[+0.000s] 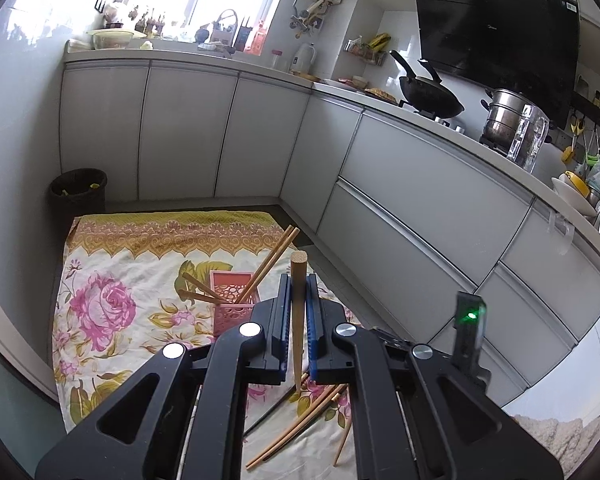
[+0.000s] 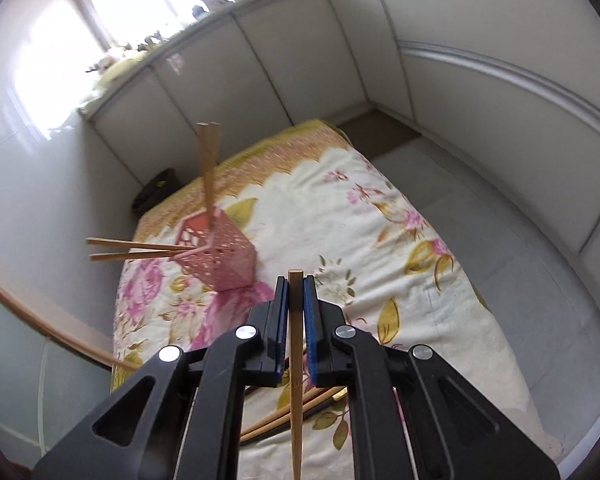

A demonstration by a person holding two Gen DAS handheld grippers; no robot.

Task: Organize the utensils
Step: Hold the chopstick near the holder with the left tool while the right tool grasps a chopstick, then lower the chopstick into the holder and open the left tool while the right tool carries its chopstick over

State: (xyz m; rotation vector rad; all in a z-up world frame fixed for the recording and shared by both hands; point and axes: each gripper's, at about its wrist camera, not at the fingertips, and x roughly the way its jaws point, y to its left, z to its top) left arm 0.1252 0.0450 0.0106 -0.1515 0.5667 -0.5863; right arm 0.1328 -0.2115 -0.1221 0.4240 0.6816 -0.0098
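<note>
Both claws, left [image 1: 299, 300] and right [image 2: 295, 300], each clamp one chopstick [image 1: 299, 320] upright, thick end up.

Your left gripper [image 1: 299, 312] is raised above the floor and angled forward and down, its two blue-padded fingers [image 1: 284, 320] drawn in tight on a chopstick [image 1: 299, 300] that stands nearly upright between them. Your right gripper [image 2: 296, 316] is tipped more steeply downward, with its fingers [image 2: 309, 320] likewise closed against a second chopstick [image 2: 295, 360], which runs lengthwise through the narrow gap. Your hands and wrists are out of sight in both views.
</note>
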